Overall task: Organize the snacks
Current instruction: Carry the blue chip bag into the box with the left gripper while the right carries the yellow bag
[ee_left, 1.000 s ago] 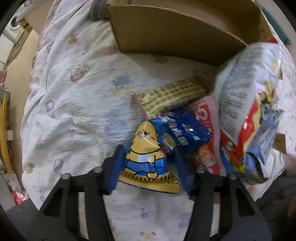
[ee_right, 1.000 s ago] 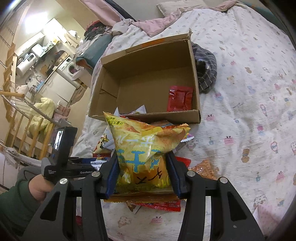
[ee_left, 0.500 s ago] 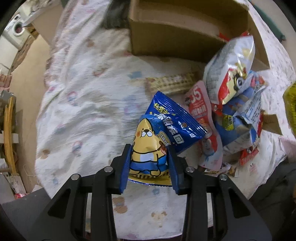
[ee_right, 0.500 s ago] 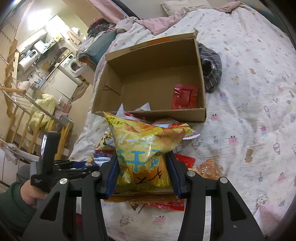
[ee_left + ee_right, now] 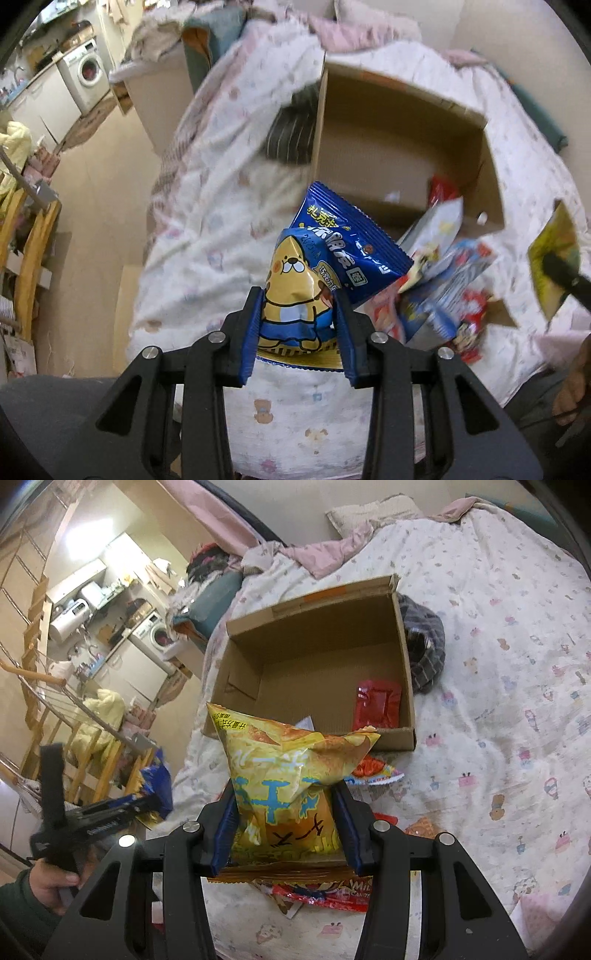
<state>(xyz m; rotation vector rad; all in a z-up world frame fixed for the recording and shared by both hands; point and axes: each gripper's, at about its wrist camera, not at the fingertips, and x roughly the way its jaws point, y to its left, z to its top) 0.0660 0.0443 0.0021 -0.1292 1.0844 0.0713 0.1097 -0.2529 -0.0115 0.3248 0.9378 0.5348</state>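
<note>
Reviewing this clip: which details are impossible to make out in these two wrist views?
- Left wrist view: motion blur smears the brown cardboard box and the heap of mixed snack packets; their labels are unreadable.
- Right wrist view: the yellow chip bag covers most of that heap and the box's near wall.
- Right wrist view: the blue snack packet in the left gripper is blurred and partly hidden.
- The red sachet in the box: print too small.

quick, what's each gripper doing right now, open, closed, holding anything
Left gripper: shut on the blue snack bag.
Right gripper: shut on the yellow chip bag.
</note>
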